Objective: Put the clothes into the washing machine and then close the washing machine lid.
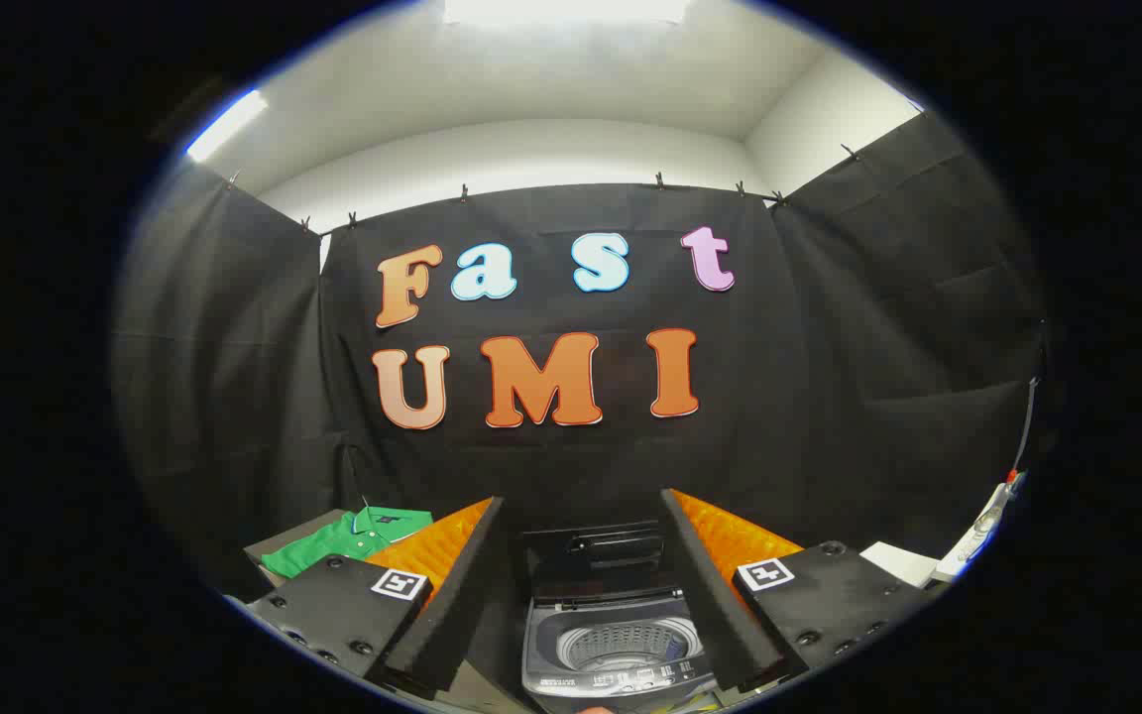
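The gripper (581, 595) is held level and points straight at the black cloth wall (829, 397) of the booth, looking slightly down over the work surface. Its two fingers (452, 595) stand wide apart with nothing between the pads; each has a black foam inner face, an orange ribbed outer side and a black mounting block carrying a small square marker. Neither finger touches anything.

Between the fingers and just ahead of them sits a small top-loading washing machine (621, 654). Its grey body faces the gripper, with a control strip along the near edge, and the perforated metal drum is open to view. The dark lid (596, 560) is raised and stands upright at the back of the machine, against the cloth wall.

Beyond the left finger, on a low grey surface (274, 545), lies a green polo shirt (348, 540) with a white-edged collar. It is spread flat, collar toward the wall, well apart from the machine. Beyond the right finger a white object (903, 565) lies flat, and further right a pale cable (987, 516) runs up the edge of the booth.
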### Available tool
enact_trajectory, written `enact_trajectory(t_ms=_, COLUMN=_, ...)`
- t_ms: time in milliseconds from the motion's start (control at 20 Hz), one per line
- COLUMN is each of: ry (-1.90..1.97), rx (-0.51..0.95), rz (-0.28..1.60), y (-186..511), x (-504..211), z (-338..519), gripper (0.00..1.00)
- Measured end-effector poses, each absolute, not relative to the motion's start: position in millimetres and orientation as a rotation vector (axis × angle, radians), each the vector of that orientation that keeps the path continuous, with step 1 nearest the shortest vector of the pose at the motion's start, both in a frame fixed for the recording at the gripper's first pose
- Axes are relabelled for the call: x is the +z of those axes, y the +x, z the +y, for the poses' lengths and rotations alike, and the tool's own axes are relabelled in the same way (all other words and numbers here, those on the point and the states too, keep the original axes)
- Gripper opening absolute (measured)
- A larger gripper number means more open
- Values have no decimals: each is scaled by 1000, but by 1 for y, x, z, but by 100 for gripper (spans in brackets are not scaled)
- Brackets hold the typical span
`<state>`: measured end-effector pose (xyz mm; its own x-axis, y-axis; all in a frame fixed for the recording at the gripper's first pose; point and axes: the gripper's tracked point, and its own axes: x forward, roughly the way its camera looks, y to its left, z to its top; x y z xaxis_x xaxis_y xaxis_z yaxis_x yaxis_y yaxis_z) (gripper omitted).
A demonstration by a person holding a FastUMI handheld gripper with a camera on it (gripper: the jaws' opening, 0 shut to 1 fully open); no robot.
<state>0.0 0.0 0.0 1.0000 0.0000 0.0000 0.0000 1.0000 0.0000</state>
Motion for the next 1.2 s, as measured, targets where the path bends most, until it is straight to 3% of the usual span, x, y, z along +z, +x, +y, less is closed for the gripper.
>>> enact_trajectory(t_ms=1200, ry=-7, rx=4, rz=-4, y=-12, x=3, z=6, gripper=98)
